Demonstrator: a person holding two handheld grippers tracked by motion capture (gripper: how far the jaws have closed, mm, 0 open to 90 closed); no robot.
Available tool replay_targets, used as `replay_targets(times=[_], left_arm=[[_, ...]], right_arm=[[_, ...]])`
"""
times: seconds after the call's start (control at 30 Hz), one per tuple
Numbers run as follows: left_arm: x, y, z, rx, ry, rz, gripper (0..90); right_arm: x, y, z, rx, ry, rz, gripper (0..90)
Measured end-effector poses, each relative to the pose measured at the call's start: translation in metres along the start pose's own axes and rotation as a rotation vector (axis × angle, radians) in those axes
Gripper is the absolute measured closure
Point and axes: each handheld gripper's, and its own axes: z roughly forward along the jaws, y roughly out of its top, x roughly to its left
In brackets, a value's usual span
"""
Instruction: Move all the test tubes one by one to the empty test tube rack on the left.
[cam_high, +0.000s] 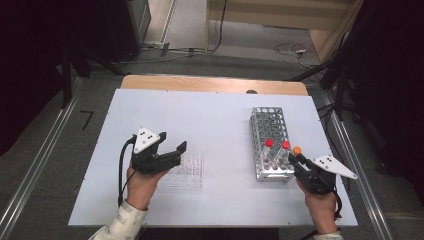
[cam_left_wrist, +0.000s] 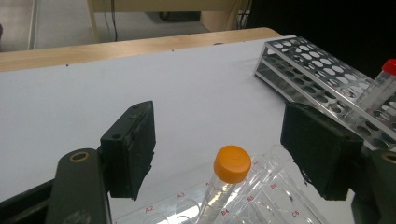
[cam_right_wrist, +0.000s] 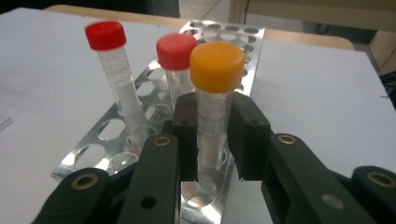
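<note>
Metal rack (cam_high: 270, 131) holds two red-capped tubes (cam_high: 269, 143); right gripper (cam_right_wrist: 212, 135) clamps orange-capped tube (cam_right_wrist: 215, 67) there. Left gripper (cam_left_wrist: 217, 149) gapes wide above clear rack (cam_left_wrist: 261, 196), empty-jawed.

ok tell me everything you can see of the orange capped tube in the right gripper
The orange-capped tube is a clear plastic tube with a ridged orange screw cap, standing upright. The right gripper is shut on its body just below the cap. Its lower end sits in a hole at the near corner of the metal rack, beside two red-capped tubes.
</note>
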Motion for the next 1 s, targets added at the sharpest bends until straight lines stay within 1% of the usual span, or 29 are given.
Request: replay_targets(times=[0.17,0.3,0.37,0.6,0.7,0.87,1.0], left_arm=[[0.000,0.000,0.000,0.005,0.017,0.002,24.3],[0.000,0.000,0.001,0.009,0.021,0.002,23.0],[0.000,0.000,0.001,0.010,0.019,0.003,22.6],[-0.001,0.001,-0.001,0.005,0.015,0.004,22.3],[-0.002,0.002,-0.002,0.001,0.014,0.004,22.3],[-0.005,0.003,-0.003,-0.006,0.005,0.006,22.4],[-0.008,0.003,-0.003,-0.004,-0.001,0.016,22.4]], right_arm=[[0.002,0.012,-0.013,-0.052,-0.007,-0.007,71.1],[0.002,0.019,-0.023,-0.083,-0.004,-0.004,71.2],[0.003,0.023,-0.028,-0.096,0.007,0.003,71.3],[0.014,0.031,-0.038,-0.104,0.044,-0.017,71.4],[0.021,0.033,-0.039,-0.098,0.067,-0.025,71.4],[0.034,0.035,-0.040,-0.097,0.106,-0.052,71.4],[0.046,0.036,-0.038,-0.095,0.144,-0.070,71.4]])
